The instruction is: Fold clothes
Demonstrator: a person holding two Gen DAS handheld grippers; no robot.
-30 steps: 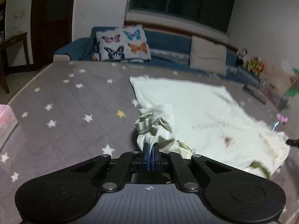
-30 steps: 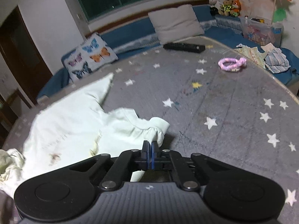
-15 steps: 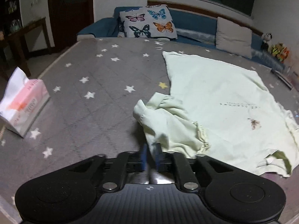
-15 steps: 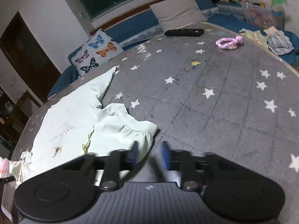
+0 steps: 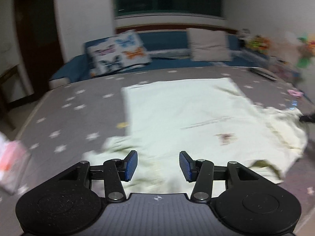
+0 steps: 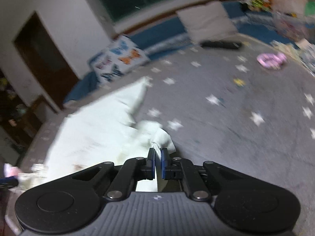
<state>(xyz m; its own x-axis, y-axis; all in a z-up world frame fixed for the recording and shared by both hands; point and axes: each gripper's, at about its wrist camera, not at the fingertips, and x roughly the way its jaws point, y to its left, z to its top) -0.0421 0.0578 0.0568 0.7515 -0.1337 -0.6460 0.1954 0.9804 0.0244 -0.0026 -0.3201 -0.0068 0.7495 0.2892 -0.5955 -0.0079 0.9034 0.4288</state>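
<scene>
A pale yellow-green T-shirt (image 5: 187,114) lies spread on a grey star-patterned bed cover (image 5: 78,102). Its rumpled left sleeve (image 5: 116,145) rests loose on the cover. My left gripper (image 5: 158,166) hovers over the shirt's near edge; its jaws are opening wide, and the cloth lies below them, not between them. In the right wrist view the shirt (image 6: 94,137) stretches away to the left. My right gripper (image 6: 157,162) is closing on the bunched right sleeve (image 6: 163,137), with cloth pinched between the blue pads. Both views are motion-blurred.
A pink tissue box (image 5: 9,163) sits at the bed's left edge. A butterfly pillow (image 5: 120,53) and a beige pillow (image 5: 208,45) lean at the far side. A black remote (image 6: 220,44) and a pink ring (image 6: 271,60) lie right of the shirt.
The left gripper let go of the left sleeve, opened wide and swung right over the shirt. The right gripper released the right sleeve, opened, then shut on it again.
</scene>
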